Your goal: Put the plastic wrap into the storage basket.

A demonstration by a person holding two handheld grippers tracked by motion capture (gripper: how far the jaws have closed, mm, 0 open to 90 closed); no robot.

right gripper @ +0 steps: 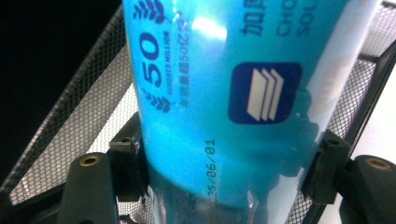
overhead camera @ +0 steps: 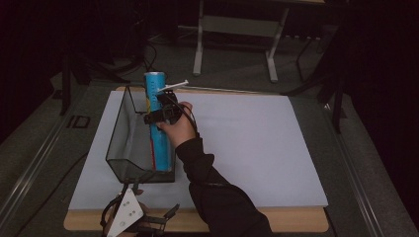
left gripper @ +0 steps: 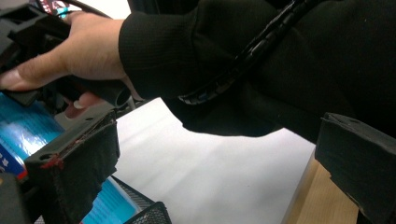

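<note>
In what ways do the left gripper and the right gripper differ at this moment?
The right gripper is closed on the blue tube, its fingers at both sides; the left gripper is open and holds nothing. The right gripper is over the black mesh basket, far on the table; the left gripper is at the table's near edge. Each is held by one hand.

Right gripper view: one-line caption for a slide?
Right gripper jaws clamped on a blue tube over a black mesh basket.

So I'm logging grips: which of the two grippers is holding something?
The right gripper, clamped on the blue tube in the mesh basket; the left gripper is open, holding nothing.
</note>
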